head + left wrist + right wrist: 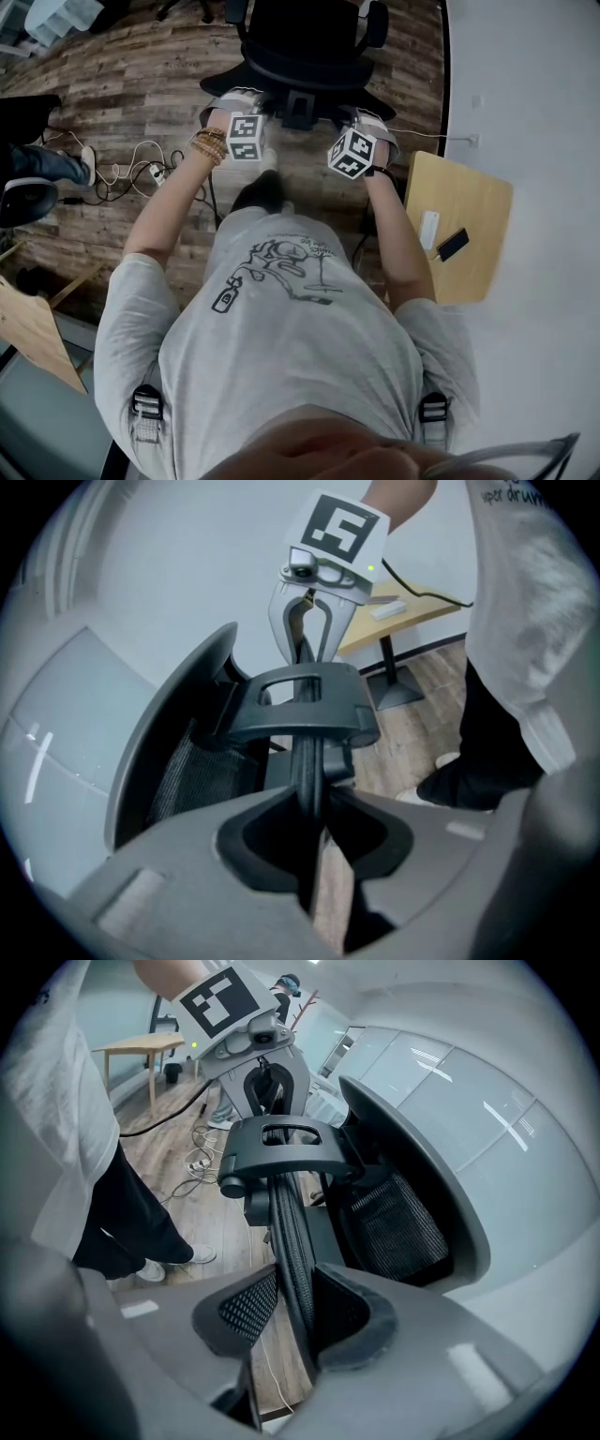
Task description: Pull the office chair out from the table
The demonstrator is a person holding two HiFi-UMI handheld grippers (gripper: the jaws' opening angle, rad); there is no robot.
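- Head view: camera above the person, facing steeply down over the shirt (281,328) and both forearms; office chair (305,47) at the top edge; floor (122,84) far below.
- Left gripper view: camera on the left gripper (314,827), pressed close to the chair back, facing along its top edge towards the right gripper (307,644).
- Right gripper view: the mirror of that, facing the left gripper.
- Shared: the chair back appears in all three views; each gripper view shows the other gripper.

off-task clutter: floor and side table
wood-plank floor (112,84); a tangle of white cables (127,173) lies at left and runs to what looks like a power strip (156,172). small wooden side table (483,272) at right, bearing a dark phone (452,245) with a white oblong item (428,230) just beside it.
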